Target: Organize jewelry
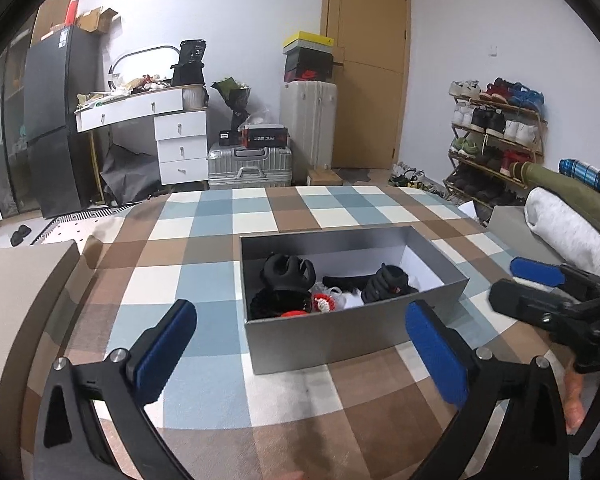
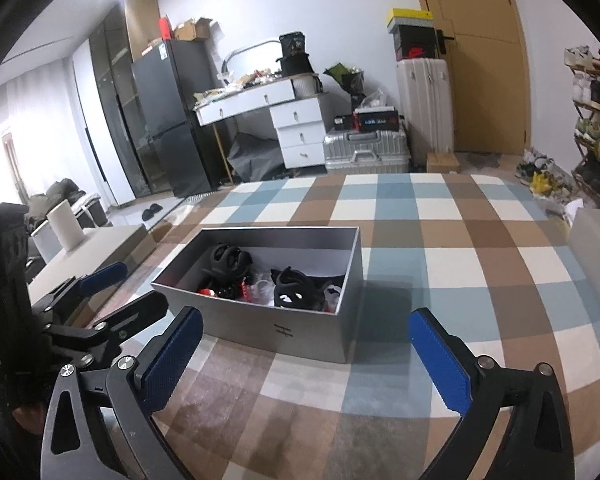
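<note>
I held both tongs spread wide and empty: the left tongs (image 1: 300, 356) short of the grey box (image 1: 352, 332), the right tongs (image 2: 304, 354) likewise, with the box ahead of them and toward their left. The box sat on the checked surface (image 1: 204, 240). Inside lay the black hair claws (image 1: 289, 271), a red piece (image 1: 324, 302) and other small accessories, heaped together. No loose pieces showed on the cloth, so I judged the gathering done; any sorting inside the box remained.

Open grey box (image 1: 340, 336) on checked cloth, holding black claw clips (image 1: 288, 272), red-white bits.
</note>
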Tool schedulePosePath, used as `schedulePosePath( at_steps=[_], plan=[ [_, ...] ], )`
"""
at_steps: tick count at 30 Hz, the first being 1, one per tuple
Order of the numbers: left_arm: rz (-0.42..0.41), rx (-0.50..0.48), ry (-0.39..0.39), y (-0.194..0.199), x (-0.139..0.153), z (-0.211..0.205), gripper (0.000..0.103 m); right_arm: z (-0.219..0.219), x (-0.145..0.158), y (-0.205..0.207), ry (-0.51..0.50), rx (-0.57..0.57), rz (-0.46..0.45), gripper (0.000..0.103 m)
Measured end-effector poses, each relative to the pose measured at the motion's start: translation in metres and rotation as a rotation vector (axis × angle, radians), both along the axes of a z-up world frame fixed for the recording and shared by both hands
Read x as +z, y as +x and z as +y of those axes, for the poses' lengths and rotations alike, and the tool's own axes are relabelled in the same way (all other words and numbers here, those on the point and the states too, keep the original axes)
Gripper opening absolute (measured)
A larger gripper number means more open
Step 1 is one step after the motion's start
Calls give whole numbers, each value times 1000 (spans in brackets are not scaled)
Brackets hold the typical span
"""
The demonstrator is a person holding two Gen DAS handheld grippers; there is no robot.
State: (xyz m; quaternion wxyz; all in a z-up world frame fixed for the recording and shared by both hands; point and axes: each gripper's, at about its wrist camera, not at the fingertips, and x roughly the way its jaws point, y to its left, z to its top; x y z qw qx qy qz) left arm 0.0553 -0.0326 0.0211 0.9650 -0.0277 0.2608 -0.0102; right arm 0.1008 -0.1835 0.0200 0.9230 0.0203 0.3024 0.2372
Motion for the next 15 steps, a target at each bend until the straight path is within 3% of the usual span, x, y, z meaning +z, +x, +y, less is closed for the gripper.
schedulePosePath(
  at_steps=[7, 15],
  plan=[
    [-7, 31, 33, -17, -5, 4, 102, -9, -1, -19, 34, 25, -71, 103],
    [6, 41, 11, -13, -6, 10, 102, -9, -1, -30, 57, 39, -141, 103]
  ],
)
